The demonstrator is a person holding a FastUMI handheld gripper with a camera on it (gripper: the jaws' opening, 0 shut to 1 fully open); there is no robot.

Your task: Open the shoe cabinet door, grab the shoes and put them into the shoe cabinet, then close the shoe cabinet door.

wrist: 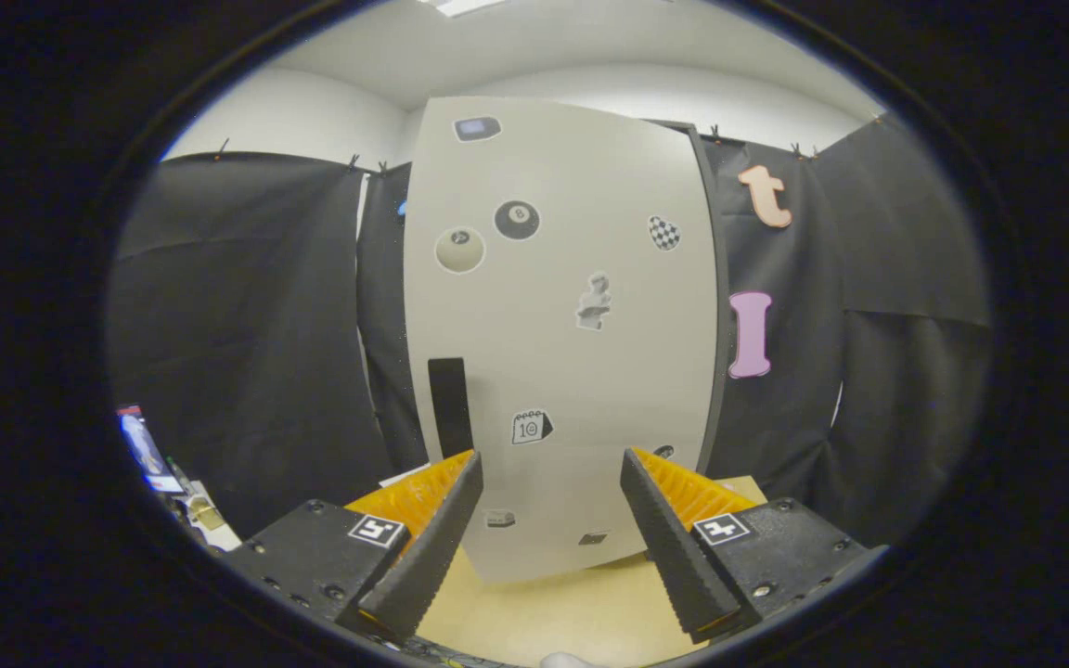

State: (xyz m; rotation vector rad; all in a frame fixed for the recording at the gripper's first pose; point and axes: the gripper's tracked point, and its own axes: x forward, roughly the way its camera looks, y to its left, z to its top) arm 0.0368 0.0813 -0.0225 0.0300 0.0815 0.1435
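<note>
The shoe cabinet door [562,306] is a tall pale panel with several stickers, standing upright just ahead of my gripper [548,464]. A black vertical handle [449,406] sits on the door's lower left, just above my left finger [432,538]. The door's dark right edge [715,306] shows, so the panel appears turned slightly toward me. My fingers stand wide apart, open, with nothing between them. A small white bit, possibly a shoe [572,661], peeks below the fingers.
The cabinet stands on a light wooden surface [553,612]. Black cloth walls hang to the left [247,343] and right [869,371] of the door. Some small items with a bright screen [149,450] lie at the far left.
</note>
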